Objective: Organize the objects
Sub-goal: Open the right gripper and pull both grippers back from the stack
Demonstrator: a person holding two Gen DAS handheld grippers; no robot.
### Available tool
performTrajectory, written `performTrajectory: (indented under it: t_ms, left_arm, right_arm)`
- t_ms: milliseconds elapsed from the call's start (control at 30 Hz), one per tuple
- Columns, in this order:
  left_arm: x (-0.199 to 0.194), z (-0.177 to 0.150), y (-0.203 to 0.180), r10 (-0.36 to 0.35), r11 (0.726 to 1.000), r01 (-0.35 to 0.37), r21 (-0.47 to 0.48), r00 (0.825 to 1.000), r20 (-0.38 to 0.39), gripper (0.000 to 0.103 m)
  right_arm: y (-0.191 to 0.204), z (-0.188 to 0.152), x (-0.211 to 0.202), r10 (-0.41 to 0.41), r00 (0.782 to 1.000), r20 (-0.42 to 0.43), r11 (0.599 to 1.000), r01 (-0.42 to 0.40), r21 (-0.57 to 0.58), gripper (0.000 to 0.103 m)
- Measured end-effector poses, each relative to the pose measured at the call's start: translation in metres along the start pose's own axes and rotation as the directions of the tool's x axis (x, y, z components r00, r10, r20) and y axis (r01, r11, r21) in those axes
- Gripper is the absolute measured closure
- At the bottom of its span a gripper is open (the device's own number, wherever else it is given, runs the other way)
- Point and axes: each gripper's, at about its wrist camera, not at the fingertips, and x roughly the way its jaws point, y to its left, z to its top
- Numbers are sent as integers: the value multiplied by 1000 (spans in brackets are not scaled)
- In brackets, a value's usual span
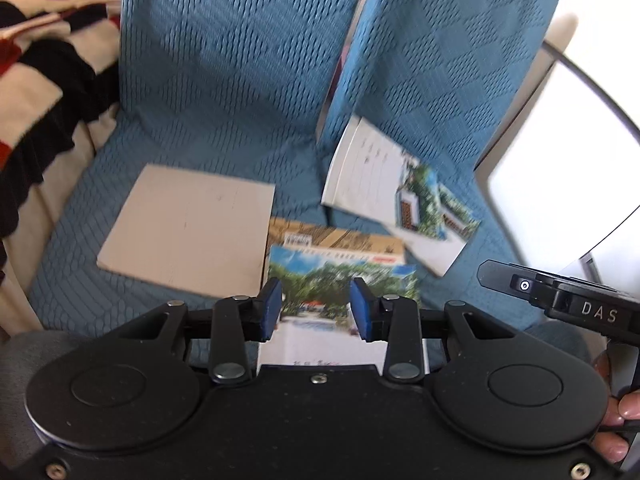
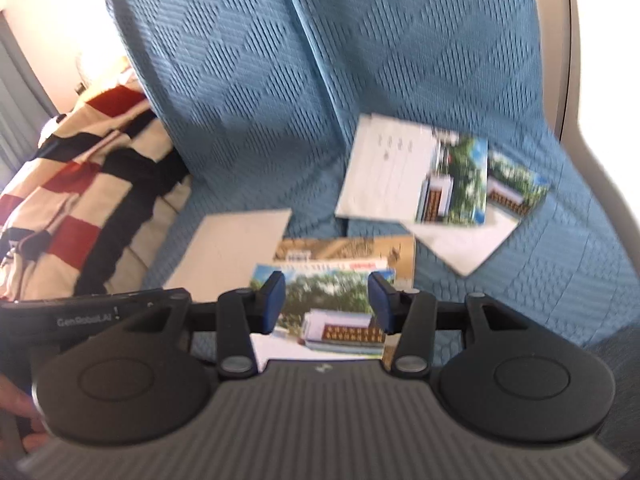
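Nearest the left wrist camera, the left gripper (image 1: 316, 306) hangs over the sofa seat (image 1: 132, 280) with its blue pads (image 1: 273, 307) apart and nothing pinched between them; through the gap shows a postcard (image 1: 340, 280) with trees and sky. Nearest the right wrist camera, the right gripper (image 2: 327, 302) stands likewise parted and empty, its pads (image 2: 276, 300) clear of the same postcard (image 2: 324, 292) lying below. Each tool's black body edges into the other's view: the right one at the lower right of the left view, the left one at the lower left of the right view. Fingertips (image 1: 616, 424) of a hand show at the left view's right edge. That postcard lies flat on the blue cover, overlapping a tan booklet (image 1: 340, 240) just behind it. Touching the booklet's left edge is a plain grey card (image 1: 188, 232), also flat on the seat. Farther right and back, near the gap between the two back cushions, lies a white booklet (image 1: 368, 172) with faint writing, one end tilted up against the cushion, and a second photo card (image 1: 448, 224) partly under it, sticking out toward the right. Behind everything rise the two blue back cushions (image 1: 224, 48). At far left a red, black and cream checked blanket (image 1: 36, 72) drapes over the sofa's arm. Both views are blurred, so print on the cards cannot be read.
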Motion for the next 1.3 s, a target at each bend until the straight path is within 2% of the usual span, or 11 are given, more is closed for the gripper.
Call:
performTrajectory:
  t_ms: [267,600,967,1300]
  left_arm:
    - [-38,0,-21,23,999,-25,25,996,81,68]
    - [-61,-22,-38,26,1000,-26,4,994,105,66]
    - [-78,-34,-26,41,999,-39,-20,991,124,64]
    - [-76,-31,-2,55,997,-47,-64,991,123,64]
  right_arm:
    - [20,-4,-38,6,995,96,998,0,-63,54]
    - [35,-23,-58,23,996,87,994,-13,-112,54]
    - [45,-27,-64,33,995,92,990,-20,-140,54]
    - [54,-21,-51,36,997,73,987,-24,-156,54]
